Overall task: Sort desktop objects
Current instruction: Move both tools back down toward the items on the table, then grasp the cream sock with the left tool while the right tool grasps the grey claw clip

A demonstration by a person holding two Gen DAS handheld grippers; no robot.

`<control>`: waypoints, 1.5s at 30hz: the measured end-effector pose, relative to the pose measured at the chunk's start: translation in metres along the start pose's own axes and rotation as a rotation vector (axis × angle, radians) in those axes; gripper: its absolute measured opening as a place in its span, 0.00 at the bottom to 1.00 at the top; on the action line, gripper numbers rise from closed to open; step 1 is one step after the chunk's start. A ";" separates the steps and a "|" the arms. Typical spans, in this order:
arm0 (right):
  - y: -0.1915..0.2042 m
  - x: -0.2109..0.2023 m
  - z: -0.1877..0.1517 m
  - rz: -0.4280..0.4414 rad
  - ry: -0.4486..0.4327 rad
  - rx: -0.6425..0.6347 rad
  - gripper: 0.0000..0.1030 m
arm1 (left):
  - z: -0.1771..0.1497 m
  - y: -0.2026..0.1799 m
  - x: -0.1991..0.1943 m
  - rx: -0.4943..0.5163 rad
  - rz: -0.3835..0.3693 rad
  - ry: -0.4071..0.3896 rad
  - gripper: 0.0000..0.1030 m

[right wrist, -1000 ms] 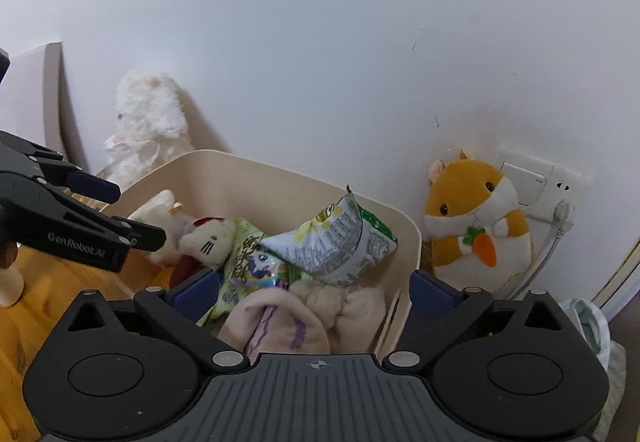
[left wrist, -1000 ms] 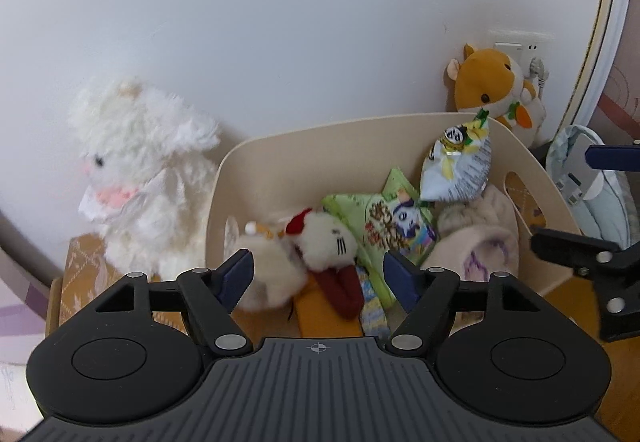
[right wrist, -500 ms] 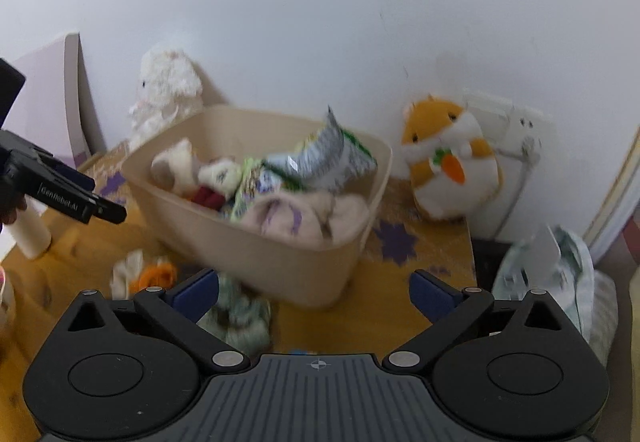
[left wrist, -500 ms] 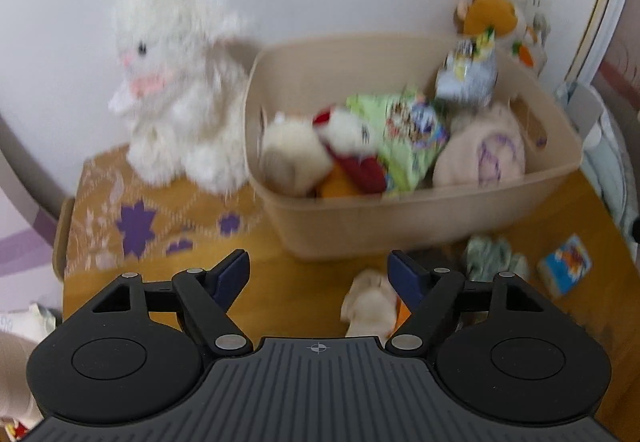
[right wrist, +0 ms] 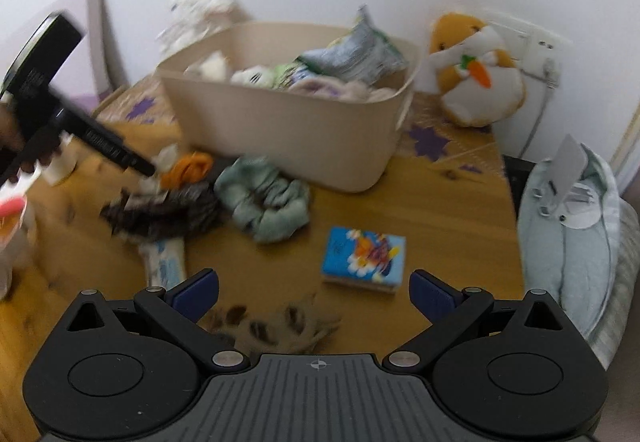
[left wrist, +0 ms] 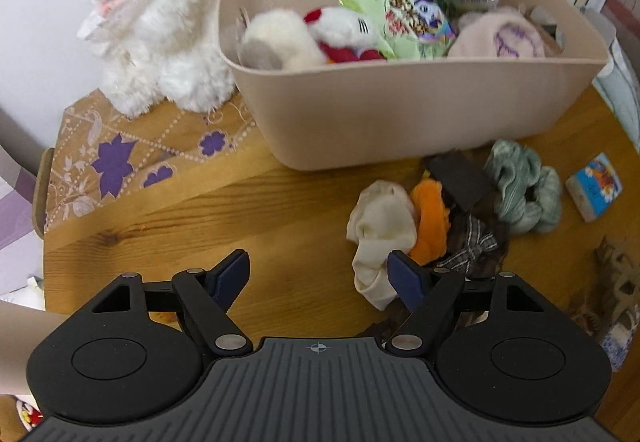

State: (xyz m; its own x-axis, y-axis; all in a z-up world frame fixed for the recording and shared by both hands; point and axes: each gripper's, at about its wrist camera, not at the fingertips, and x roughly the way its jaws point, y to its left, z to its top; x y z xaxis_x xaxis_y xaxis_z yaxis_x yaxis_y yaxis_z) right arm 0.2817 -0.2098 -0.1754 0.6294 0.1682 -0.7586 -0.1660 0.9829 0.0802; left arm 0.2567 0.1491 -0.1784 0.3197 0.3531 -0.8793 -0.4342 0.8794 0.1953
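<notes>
A beige bin on the wooden table holds plush toys and snack bags; it also shows in the right wrist view. In front of it lie a cream sock, an orange cloth, a dark plaid cloth, a green scrunchie and a small blue box. My left gripper is open and empty above the table, its right finger by the cream sock. My right gripper is open and empty, just short of the blue box.
A white plush rabbit sits left of the bin on a patterned mat. An orange hamster plush sits by a wall socket. A pale bag lies beyond the table's right edge. A spotted fluffy item lies under my right gripper.
Both grippers have pulled back from over the bin and tilted down toward the table. The loose items in front of the bin have come into view. Both stay open.
</notes>
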 end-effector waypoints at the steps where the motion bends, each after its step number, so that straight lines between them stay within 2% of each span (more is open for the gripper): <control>1: 0.003 0.002 -0.003 0.005 0.011 -0.019 1.00 | 0.000 -0.001 0.002 0.001 0.001 0.006 0.75; 6: 0.004 0.015 -0.010 0.021 0.062 -0.065 0.93 | 0.000 -0.004 0.013 0.006 0.000 0.024 0.75; 10: -0.004 0.025 -0.015 0.033 0.098 -0.048 0.94 | 0.001 -0.006 0.019 0.008 -0.004 0.033 0.75; 13: -0.007 0.026 -0.016 0.073 0.101 -0.041 0.94 | 0.002 -0.008 0.023 0.010 -0.008 0.040 0.75; 17: -0.001 0.028 -0.017 0.126 0.110 -0.096 0.94 | 0.002 -0.010 0.030 0.012 -0.014 0.053 0.75; 21: 0.005 0.035 -0.020 0.122 0.135 -0.158 0.94 | 0.003 -0.012 0.033 0.016 -0.021 0.049 0.75; 27: -0.004 0.048 -0.017 0.156 0.142 -0.140 0.90 | 0.004 -0.013 0.037 0.011 -0.036 0.040 0.75; 28: -0.005 0.049 -0.016 0.169 0.141 -0.131 0.85 | 0.004 -0.013 0.037 0.009 -0.039 0.038 0.72; 32: -0.006 0.051 -0.013 0.183 0.135 -0.110 0.82 | 0.005 -0.014 0.035 0.004 -0.087 0.025 0.51; 34: -0.007 0.050 -0.014 0.184 0.132 -0.101 0.82 | 0.007 -0.015 0.034 0.003 -0.104 0.023 0.33; 36: -0.009 0.048 -0.014 0.182 0.126 -0.089 0.82 | 0.008 -0.016 0.033 0.003 -0.105 0.020 0.21; 40: -0.013 0.043 -0.014 0.170 0.107 -0.064 0.82 | 0.007 -0.013 0.029 -0.008 -0.092 0.007 0.15; 45: -0.018 0.036 -0.015 0.151 0.089 -0.052 0.82 | 0.004 -0.004 0.018 -0.019 -0.083 -0.016 0.14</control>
State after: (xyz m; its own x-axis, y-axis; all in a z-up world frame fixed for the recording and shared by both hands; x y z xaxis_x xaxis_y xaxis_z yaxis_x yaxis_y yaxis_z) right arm 0.2958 -0.2222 -0.2138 0.5248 0.3039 -0.7952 -0.2941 0.9413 0.1656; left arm 0.2677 0.1537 -0.1928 0.3684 0.2845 -0.8851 -0.4216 0.8996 0.1137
